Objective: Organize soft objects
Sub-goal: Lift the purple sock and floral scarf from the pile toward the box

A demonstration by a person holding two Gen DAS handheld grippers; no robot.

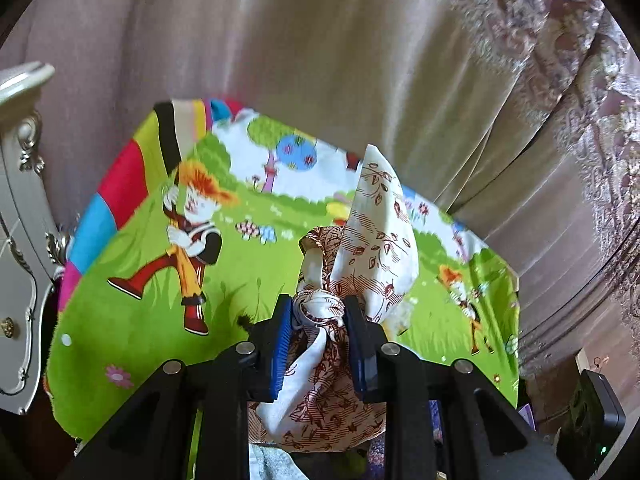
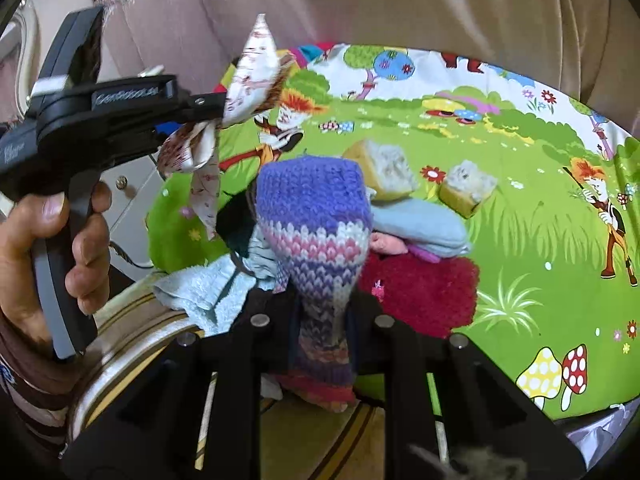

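My left gripper [image 1: 319, 322] is shut on a white scarf with a brown leaf print [image 1: 376, 216]; it bunches between the blue pads and sticks up above the cartoon tablecloth [image 1: 140, 320]. The same gripper and scarf [image 2: 252, 76] show at the upper left of the right wrist view, held in the air. My right gripper [image 2: 324, 312] is shut on a purple, pink and white knitted sock [image 2: 312, 208], lifted above a pile of soft things: a light blue towel [image 2: 208, 288], a red fluffy item [image 2: 420, 284] and a pale blue cloth [image 2: 420, 220].
Two yellow sponge pieces [image 2: 384, 168] [image 2: 466, 188] lie on the tablecloth [image 2: 520, 220] behind the pile. A striped basket rim [image 2: 132, 340] sits at the lower left. A white cabinet [image 1: 20, 240] stands left of the table. Curtains [image 1: 360, 60] hang behind.
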